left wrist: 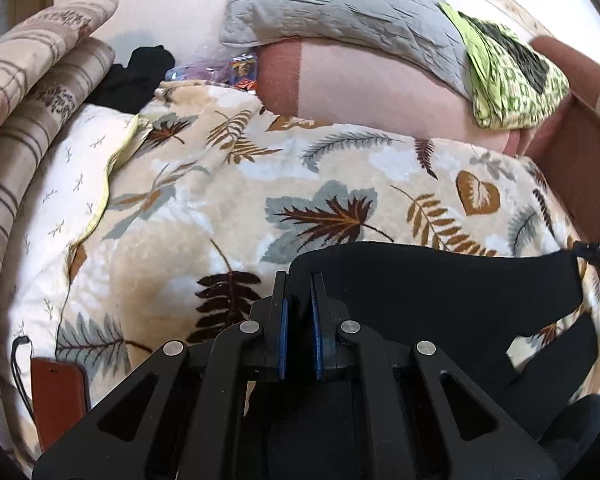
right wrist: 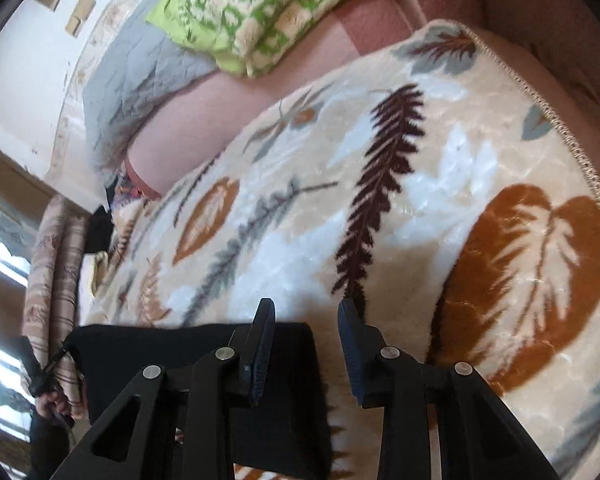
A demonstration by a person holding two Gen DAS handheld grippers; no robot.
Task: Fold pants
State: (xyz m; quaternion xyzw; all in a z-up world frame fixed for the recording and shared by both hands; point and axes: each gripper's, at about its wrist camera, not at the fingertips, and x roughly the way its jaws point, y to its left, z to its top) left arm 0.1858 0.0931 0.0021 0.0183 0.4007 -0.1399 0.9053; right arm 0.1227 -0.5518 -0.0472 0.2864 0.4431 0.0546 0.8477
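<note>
— Bedding first: we record a leaf-patterned blanket [left wrist: 228, 216] spread over a sofa, with a pink cushion [left wrist: 360, 92] behind it, a gray pillow [left wrist: 332, 4] on top of that, and a green-and-white patterned cloth [left wrist: 512, 76] at the pillow's right end.

— We confirm. At the left edge we note striped folded bedding [left wrist: 32, 92], a white sheet with a yellow hem [left wrist: 72, 176], and a brown case with a black strap [left wrist: 58, 396] lying on the sheet near the bottom.

— And the pants [left wrist: 440, 288]?

— We find them black, lying on the blanket at the near edge, directly ahead of the left tongs [left wrist: 299, 310]. Their upper edge runs to the right, where a black tip pinches one corner at the frame's border.

— State of the left tongs?

— We see the blue-padded fingers [left wrist: 283, 332] drawn close with dark fabric between them; we judge them gripping the pants.

— The right tongs [right wrist: 306, 314]?

— We see them standing open, with a wide gap showing blanket between the fingers. In the right view the pants [right wrist: 204, 360] lie under and to the left of the left finger, and their far left corner is held by the other tool in a hand.
</note>
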